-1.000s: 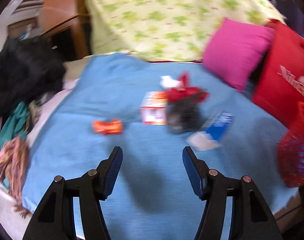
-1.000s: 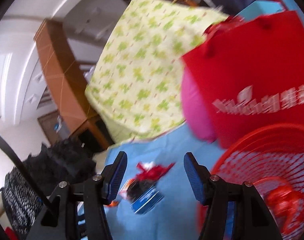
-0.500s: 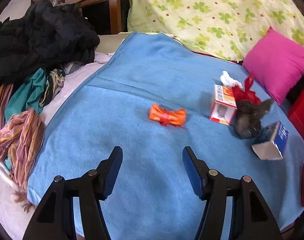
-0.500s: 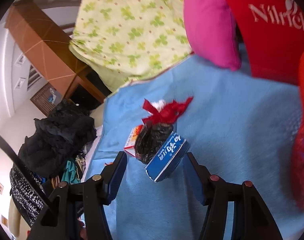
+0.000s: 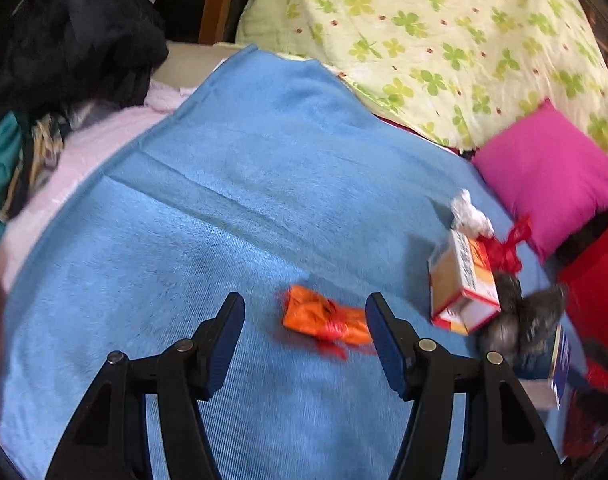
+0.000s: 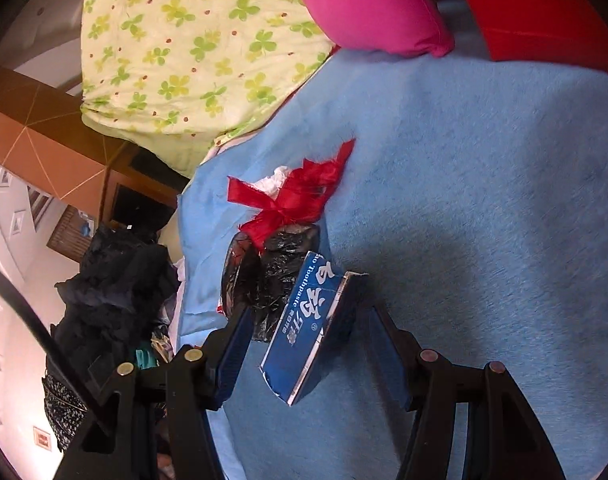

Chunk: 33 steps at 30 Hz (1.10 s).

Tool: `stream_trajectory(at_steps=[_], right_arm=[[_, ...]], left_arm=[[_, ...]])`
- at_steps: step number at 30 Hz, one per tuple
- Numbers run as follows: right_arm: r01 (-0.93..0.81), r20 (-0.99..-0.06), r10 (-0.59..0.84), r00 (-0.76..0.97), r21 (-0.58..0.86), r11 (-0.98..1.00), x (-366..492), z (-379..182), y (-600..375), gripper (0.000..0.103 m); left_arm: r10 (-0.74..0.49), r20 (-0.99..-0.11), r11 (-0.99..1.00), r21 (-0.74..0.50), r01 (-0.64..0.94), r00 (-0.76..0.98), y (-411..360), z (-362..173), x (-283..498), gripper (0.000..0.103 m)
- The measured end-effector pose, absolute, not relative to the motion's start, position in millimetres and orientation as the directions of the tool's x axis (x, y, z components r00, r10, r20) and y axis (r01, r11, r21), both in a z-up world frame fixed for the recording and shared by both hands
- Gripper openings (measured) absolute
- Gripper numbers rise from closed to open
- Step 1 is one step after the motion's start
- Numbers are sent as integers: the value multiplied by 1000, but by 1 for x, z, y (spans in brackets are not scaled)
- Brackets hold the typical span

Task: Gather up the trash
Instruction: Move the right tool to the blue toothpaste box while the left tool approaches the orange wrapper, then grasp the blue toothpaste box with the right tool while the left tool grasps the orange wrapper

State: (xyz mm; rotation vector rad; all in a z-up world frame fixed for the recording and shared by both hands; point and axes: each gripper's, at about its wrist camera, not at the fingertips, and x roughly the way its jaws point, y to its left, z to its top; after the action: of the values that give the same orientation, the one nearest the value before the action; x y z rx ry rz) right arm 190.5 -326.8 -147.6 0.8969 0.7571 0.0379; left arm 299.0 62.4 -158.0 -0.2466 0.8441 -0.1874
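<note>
Trash lies on a blue blanket (image 5: 240, 184). An orange wrapper (image 5: 323, 317) sits just beyond and between the fingers of my open left gripper (image 5: 305, 309), untouched. To its right lie a white and orange carton (image 5: 461, 288), a white tissue (image 5: 467, 212), a red ribbon scrap (image 5: 507, 246) and a black plastic bag (image 5: 519, 322). In the right wrist view a blue toothpaste box (image 6: 309, 326) lies between the fingers of my open right gripper (image 6: 307, 320), pads clear of it. The black bag (image 6: 270, 276) and red ribbon (image 6: 300, 196) lie just behind the box.
A green clover quilt (image 5: 435, 36) and a pink pillow (image 5: 547, 176) lie at the back of the bed. A red bag (image 5: 595, 276) stands at the right. A pile of dark clothes (image 5: 64, 48) sits at the left, by a wooden headboard (image 6: 44, 128).
Both grippers have come down toward the blanket. The orange wrapper now sits between the left fingers, and the blue box between the right fingers. The red basket has left the right view.
</note>
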Motion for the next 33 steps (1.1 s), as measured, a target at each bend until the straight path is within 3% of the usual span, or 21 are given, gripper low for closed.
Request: stream_trajectory(at_steps=[8, 10, 13, 14, 15, 20, 25, 27, 29, 30, 31, 33], right_arm=[[286, -625, 325, 710, 678, 677, 215, -155, -303, 63], [288, -631, 318, 708, 668, 686, 218, -156, -299, 63], [291, -654, 288, 700, 629, 721, 219, -155, -294, 62], [288, -665, 281, 692, 612, 737, 219, -155, -293, 57], [290, -676, 274, 684, 597, 748, 219, -156, -292, 45], [291, -702, 254, 665, 557, 778, 213, -155, -299, 41], [297, -700, 228, 677, 543, 785, 198, -147, -314, 39], [300, -700, 236, 675, 552, 778, 192, -146, -319, 39], [299, -702, 245, 669, 555, 776, 187, -146, -322, 39], [299, -705, 246, 665, 553, 778, 187, -147, -322, 39], [299, -708, 248, 662, 552, 778, 187, -147, -323, 39], [300, -714, 256, 652, 553, 778, 188, -150, -324, 39]], left_arm=[[-352, -704, 919, -384, 86, 616, 59, -170, 313, 60], [-379, -710, 910, -403, 100, 593, 56, -173, 315, 43], [-416, -722, 897, -425, 120, 553, 50, -180, 316, 27], [-427, -724, 893, -433, 125, 542, 48, -182, 315, 25], [-438, -723, 887, -443, 128, 534, 48, -183, 314, 23], [-492, -727, 864, -477, 162, 479, 34, -183, 300, 20], [-493, -738, 870, -434, 236, 461, 16, -171, 279, 20], [-475, -732, 880, -395, 264, 488, 14, -161, 273, 23], [-442, -720, 897, -348, 273, 534, 14, -152, 272, 41], [-421, -718, 907, -329, 262, 554, 13, -151, 272, 59], [-395, -714, 919, -308, 247, 579, 13, -150, 274, 64], [-377, -720, 926, -284, 248, 582, 9, -153, 282, 64]])
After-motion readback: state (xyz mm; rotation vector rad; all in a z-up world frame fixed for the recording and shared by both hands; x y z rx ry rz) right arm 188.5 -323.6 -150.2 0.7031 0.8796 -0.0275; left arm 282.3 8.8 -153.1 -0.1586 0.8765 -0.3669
